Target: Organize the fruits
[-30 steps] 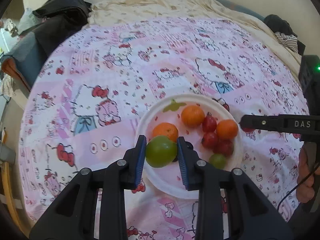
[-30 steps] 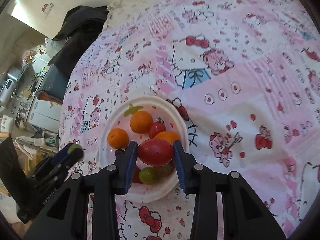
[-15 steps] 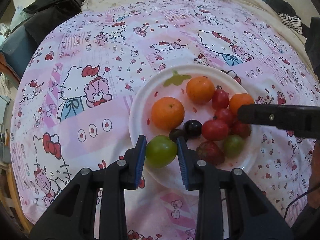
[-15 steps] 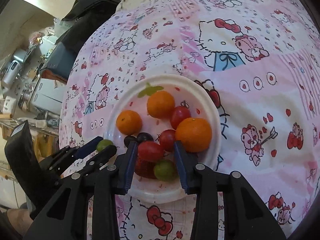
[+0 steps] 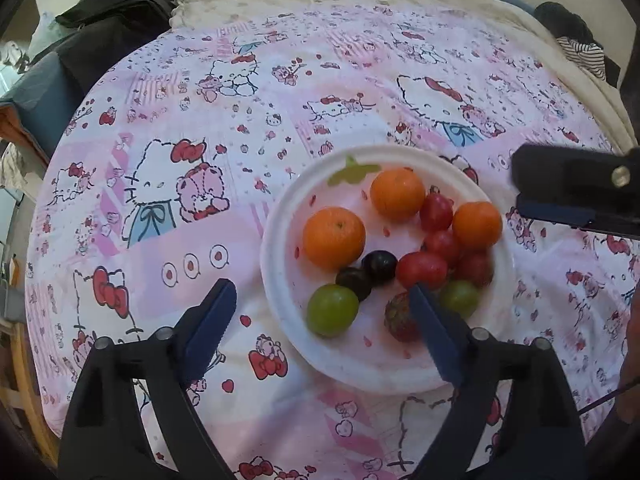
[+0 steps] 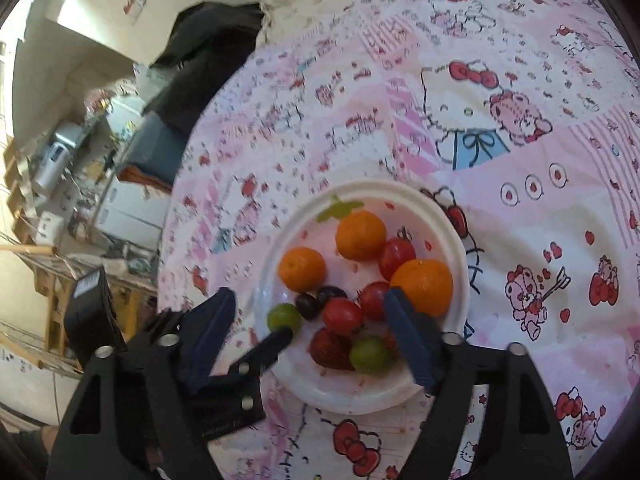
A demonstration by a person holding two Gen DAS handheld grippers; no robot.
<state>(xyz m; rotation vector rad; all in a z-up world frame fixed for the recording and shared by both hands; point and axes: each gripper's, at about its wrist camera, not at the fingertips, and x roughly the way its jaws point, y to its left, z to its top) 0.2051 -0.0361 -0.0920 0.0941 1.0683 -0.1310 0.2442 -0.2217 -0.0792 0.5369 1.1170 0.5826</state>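
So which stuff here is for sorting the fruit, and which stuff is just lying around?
For the job:
white plate
three oranges
red tomatoes
two green fruits
two dark grapes
strawberry
left gripper, open
right gripper, open

Just lying about:
cartoon-cat blanket
dark clothes

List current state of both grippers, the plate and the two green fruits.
left gripper: jaws open, holding nothing
right gripper: jaws open, holding nothing
plate: upright on the printed cloth, loaded with fruit
larger green fruit: resting on the plate, free of the jaws
smaller green fruit: on the plate beside the strawberry
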